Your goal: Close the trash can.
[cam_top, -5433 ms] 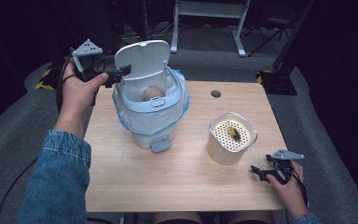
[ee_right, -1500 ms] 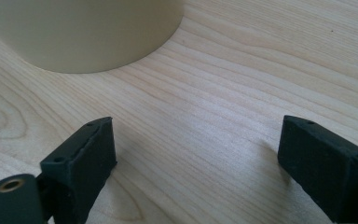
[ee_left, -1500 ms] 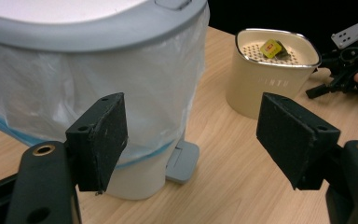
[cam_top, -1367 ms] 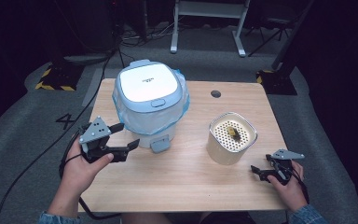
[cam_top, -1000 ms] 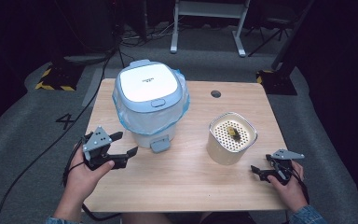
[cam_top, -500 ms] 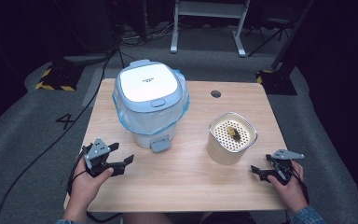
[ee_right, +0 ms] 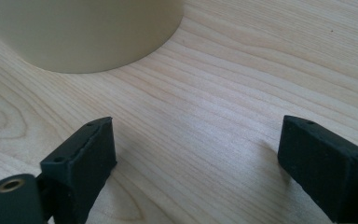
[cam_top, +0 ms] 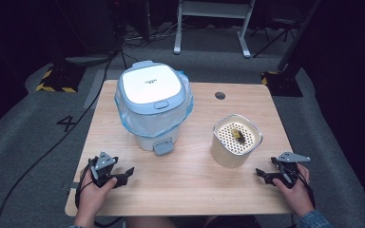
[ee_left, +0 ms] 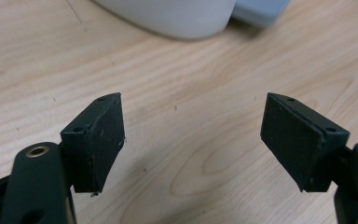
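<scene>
A rectangular bench with a pale wood-grain top stands on grey carpet, with a small round dark hole near its far edge. On its left half, toward the far side, stands a white and light-blue lidded bin lined with a thin plastic bag, its lid closed and a blue pedal at its base resting on the wood. On the right half, well apart from the bin, stands a cream container with a perforated top that has a small dark item lying on it.
</scene>
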The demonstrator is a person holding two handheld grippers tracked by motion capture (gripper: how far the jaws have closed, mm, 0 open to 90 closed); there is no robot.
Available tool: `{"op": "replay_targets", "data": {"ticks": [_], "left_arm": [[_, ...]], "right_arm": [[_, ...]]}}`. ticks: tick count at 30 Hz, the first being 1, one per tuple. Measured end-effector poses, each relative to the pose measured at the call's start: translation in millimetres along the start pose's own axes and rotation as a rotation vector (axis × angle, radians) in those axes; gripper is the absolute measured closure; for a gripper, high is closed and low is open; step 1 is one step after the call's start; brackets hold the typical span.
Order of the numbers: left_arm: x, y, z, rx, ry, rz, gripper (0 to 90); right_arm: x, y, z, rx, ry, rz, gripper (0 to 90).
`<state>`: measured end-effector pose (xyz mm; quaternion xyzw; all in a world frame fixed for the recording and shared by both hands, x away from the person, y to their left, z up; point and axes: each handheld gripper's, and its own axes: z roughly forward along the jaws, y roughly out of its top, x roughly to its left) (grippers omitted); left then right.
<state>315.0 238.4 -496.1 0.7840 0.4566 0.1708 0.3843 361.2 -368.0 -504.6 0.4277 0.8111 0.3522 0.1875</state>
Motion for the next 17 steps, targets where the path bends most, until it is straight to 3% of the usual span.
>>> {"op": "replay_targets", "data": {"ticks": [4, 6, 17], "left_arm": [[-2.1, -1.3, 4.9, 0.05, 0.017, 0.019, 19.0], [-3.7, -3.0, 9.5, 0.098, 0.035, 0.056, 18.2], [-4.2, -0.9, 13.2, 0.107, 0.043, 0.049, 12.7]], "right_arm": [[0.0, 0.0, 0.0, 0.0, 0.0, 0.0, 11.3], [0.0, 0.0, 0.0, 0.0, 0.0, 0.0, 11.3], [0.0, 0.0, 0.0, 0.0, 0.0, -0.001, 11.3]]}}
